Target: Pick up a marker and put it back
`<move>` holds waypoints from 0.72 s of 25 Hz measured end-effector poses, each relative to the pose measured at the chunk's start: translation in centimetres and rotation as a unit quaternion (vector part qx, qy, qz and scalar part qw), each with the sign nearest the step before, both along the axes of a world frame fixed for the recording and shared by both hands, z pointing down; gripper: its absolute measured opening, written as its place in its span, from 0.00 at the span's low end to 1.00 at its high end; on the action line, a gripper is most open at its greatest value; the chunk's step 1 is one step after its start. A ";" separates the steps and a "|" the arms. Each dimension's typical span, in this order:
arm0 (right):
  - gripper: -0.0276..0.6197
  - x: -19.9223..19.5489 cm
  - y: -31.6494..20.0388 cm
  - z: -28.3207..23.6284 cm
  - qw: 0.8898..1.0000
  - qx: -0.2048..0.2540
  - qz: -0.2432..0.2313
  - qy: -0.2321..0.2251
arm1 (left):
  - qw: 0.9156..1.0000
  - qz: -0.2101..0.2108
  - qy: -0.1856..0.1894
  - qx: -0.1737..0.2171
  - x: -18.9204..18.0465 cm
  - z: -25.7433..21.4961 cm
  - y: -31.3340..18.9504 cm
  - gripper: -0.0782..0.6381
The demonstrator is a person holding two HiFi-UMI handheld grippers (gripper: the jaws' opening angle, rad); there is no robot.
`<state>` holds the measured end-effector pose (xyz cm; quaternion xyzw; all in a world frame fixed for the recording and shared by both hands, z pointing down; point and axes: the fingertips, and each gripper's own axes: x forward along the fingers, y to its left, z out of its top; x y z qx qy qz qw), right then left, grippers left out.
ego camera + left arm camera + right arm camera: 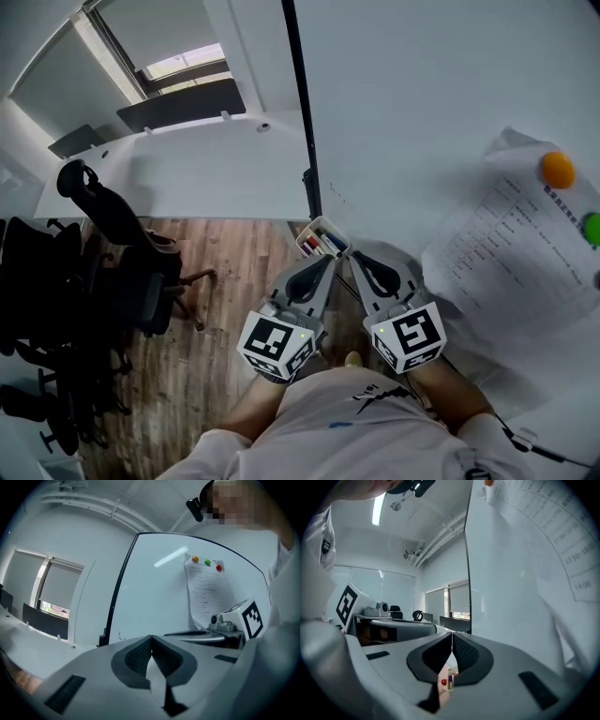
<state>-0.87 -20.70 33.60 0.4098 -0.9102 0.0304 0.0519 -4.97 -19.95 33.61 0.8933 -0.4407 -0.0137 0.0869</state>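
Markers (324, 244) sat in a small holder (304, 246) by the lower corner of the whiteboard (422, 94), just ahead of both grippers' tips and touched by neither. The whiteboard filled the right of the head view, and its dark frame (302, 103) ran up the middle. Left of it lay a white worktop (187, 178), and nearer was a wood floor (234, 281) with a black chair (117, 248) on it. A printed sheet (520, 253) hung on the board under an orange magnet (557, 170) and a green magnet (592, 228). The left gripper (327, 262) and the right gripper (355, 262) were held side by side, pointing at the holder. In the left gripper view the jaws were pressed together at the tips with nothing between them. In the right gripper view the jaws likewise met and held nothing. Through the gap below their tips the markers showed, a red cap among them.
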 end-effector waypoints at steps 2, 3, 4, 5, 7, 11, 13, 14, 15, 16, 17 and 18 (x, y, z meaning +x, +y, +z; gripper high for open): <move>0.06 0.0 0.2 -0.2 1.000 0.000 -0.004 -0.003 | 1.000 0.000 0.000 0.000 0.1 0.0 0.2 0.12; 0.06 0.0 0.3 -0.3 1.000 0.000 -0.007 -0.002 | 1.000 -0.001 0.000 -0.001 0.0 0.1 0.3 0.12; 0.06 -0.1 0.5 -0.3 1.000 -0.001 -0.011 -0.003 | 1.000 -0.003 0.000 -0.002 0.0 0.1 0.4 0.12; 0.06 -0.1 0.6 -0.2 1.000 -0.001 -0.014 -0.002 | 1.000 -0.004 -0.001 -0.002 -0.1 0.2 0.4 0.12; 0.06 -0.3 0.8 -0.3 1.000 0.000 -0.019 -0.001 | 1.000 -0.005 -0.002 -0.003 -0.1 0.3 0.5 0.12; 0.06 -0.4 0.9 -0.2 1.000 0.002 -0.021 0.000 | 1.000 -0.004 -0.003 -0.004 -0.1 0.5 0.6 0.12; 0.06 -0.5 0.9 -0.3 1.000 0.004 -0.021 0.001 | 1.000 -0.003 -0.003 -0.004 -0.1 0.5 0.6 0.12; 0.06 -0.6 0.9 -0.3 1.000 0.004 -0.021 0.002 | 1.000 -0.003 -0.003 -0.004 -0.2 0.5 0.6 0.12; 0.06 -0.6 0.9 -0.3 1.000 0.003 -0.021 0.002 | 1.000 -0.003 -0.004 -0.005 -0.2 0.5 0.6 0.12; 0.06 -0.6 1.0 -0.2 1.000 0.002 -0.021 0.002 | 1.000 -0.003 -0.004 -0.005 -0.3 0.5 0.7 0.12; 0.06 -0.7 1.0 -0.1 1.000 0.000 -0.020 0.001 | 1.000 -0.003 -0.005 -0.004 -0.3 0.5 0.7 0.12; 0.06 -0.7 1.0 0.0 1.000 0.000 -0.020 0.001 | 1.000 -0.003 -0.005 -0.004 -0.4 0.5 0.6 0.12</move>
